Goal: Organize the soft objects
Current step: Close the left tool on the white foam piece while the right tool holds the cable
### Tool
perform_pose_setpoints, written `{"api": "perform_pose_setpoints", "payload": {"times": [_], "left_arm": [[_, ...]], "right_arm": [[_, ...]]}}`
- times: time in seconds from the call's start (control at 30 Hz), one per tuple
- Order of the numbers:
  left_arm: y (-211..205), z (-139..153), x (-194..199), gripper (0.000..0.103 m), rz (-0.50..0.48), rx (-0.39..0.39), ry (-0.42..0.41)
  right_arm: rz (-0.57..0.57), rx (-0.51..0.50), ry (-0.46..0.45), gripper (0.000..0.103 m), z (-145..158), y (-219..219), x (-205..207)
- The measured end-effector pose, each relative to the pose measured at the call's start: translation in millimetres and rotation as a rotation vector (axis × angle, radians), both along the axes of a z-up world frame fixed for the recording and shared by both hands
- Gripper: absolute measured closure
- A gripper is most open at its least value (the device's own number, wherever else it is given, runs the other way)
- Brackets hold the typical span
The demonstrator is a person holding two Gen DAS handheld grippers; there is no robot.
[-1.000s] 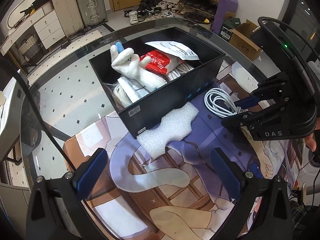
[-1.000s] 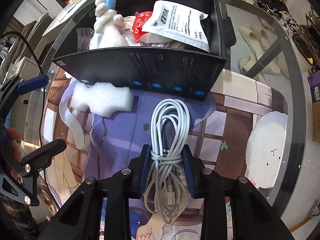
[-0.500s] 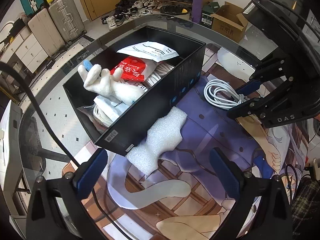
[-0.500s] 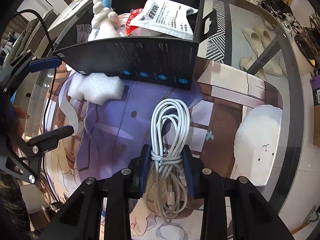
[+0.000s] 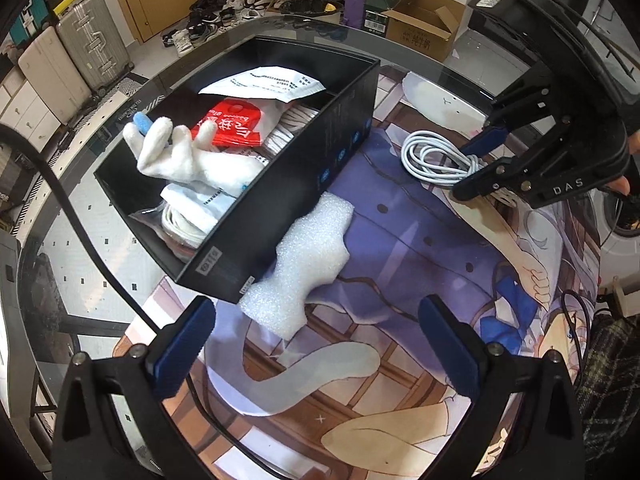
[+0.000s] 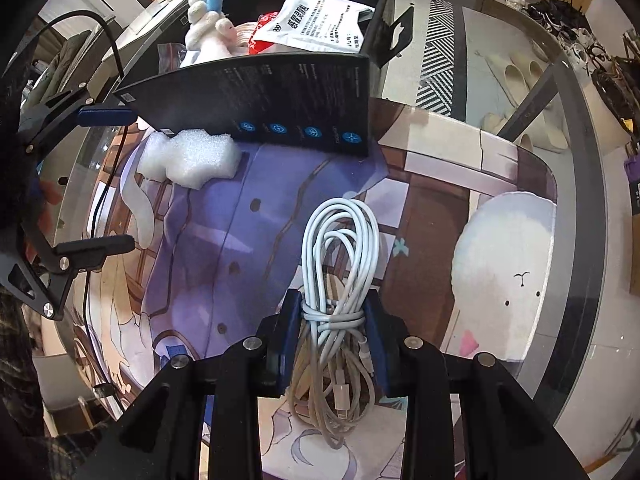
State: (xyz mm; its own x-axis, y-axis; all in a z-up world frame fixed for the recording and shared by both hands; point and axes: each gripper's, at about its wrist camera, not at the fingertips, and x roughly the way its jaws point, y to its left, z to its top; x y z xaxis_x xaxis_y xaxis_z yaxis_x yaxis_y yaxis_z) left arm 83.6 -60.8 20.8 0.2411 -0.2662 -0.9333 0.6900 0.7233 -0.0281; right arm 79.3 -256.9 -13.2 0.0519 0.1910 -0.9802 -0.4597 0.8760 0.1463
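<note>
Glass table (image 5: 100, 248) carries a printed mat (image 5: 420, 248) and a black box (image 5: 280, 200) with a plush toy (image 5: 188, 160) and packets inside. Right gripper (image 6: 334, 314) has its fingers closed on the coiled white cable (image 6: 344, 248), whose loop reaches forward beyond the fingertips. Left gripper (image 5: 316, 336) stands wide and holds nothing; a white foam piece (image 5: 308, 256) lies just ahead, between its fingers, touching the box.

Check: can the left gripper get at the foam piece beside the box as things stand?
Probably yes. The left gripper is open and empty, and the foam piece lies just ahead of its fingers with nothing on top. One catch: the foam sits tight against the black box, so that wall may crowd one finger.
</note>
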Motion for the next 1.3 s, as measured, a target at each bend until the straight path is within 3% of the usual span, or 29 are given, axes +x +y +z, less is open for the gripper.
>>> {"api": "perform_pose_setpoints", "payload": {"times": [0.3, 0.43, 0.67, 0.8, 1.07, 1.3], "left_arm": [[-13, 14, -8, 0.002, -0.088, -0.008, 0.0], [-16, 10, 1, 0.002, -0.091, -0.021, 0.055], [-20, 1, 10, 0.003, -0.097, -0.027, 0.063], [-21, -6, 14, 0.011, -0.112, -0.013, 0.082], [-23, -18, 22, 0.012, -0.123, 0.009, 0.098], [-29, -27, 23, 0.03, -0.121, 0.032, 0.091]], "right_arm": [[0.007, 0.02, -0.001, 0.071, 6, -5, -1], [0.007, 0.025, -0.002, 0.071, 6, -5, -1], [0.005, 0.042, -0.001, 0.071, 5, -7, 0], [0.007, 0.047, 0.0, 0.071, 7, -8, -1], [0.008, 0.055, 0.0, 0.071, 6, -8, 0], [0.036, 0.018, -0.025, 0.072, 7, 0, 0]]}}
